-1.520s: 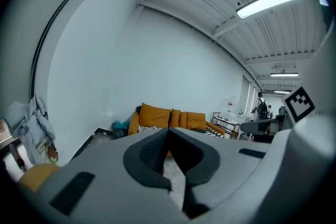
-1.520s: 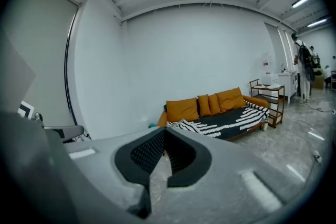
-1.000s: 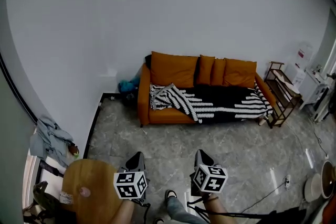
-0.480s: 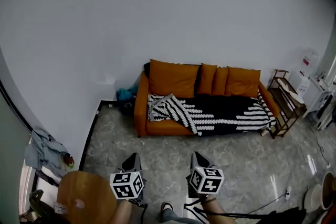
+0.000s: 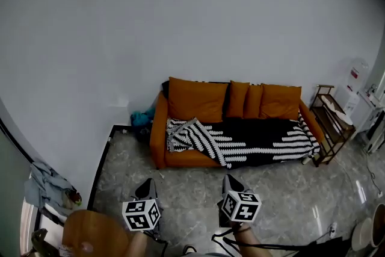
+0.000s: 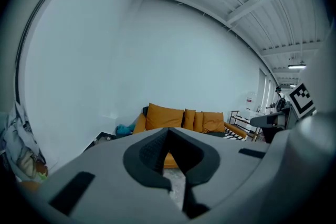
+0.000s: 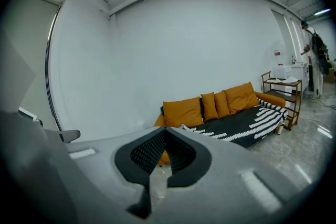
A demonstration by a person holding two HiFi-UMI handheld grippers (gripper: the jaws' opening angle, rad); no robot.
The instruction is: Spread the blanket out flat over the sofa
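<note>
jaws: left gripper (image 6: 168,131) has its two jaws together at the tips with nothing between them; right gripper (image 7: 164,130) likewise, jaws together and empty
blanket (image 5: 258,140): black with white zigzag stripes; lies along the seat of the sofa, reaching the right end; bunched and folded over itself at the left end, where one fold hangs down over the front edge
sofa (image 5: 158,144): orange, set against the white wall (image 5: 180,21); well apart from both grippers
cushions (image 5: 197,99): orange; one large at the left, two narrow ones in the middle, one more at the right, all upright against the backrest
beside the sofa: wooden rack (image 5: 332,124) just off its right end; teal bundle (image 5: 141,117) on the floor by its left end
floor (image 5: 180,183): grey, marbled; bare between sofa and grippers
grippers: both low in the head view, side by side, marker cubes upward, pointing toward the sofa
lower left: round table (image 5: 90,241), wooden; pale clothes (image 5: 43,186) heaped just beyond it
</note>
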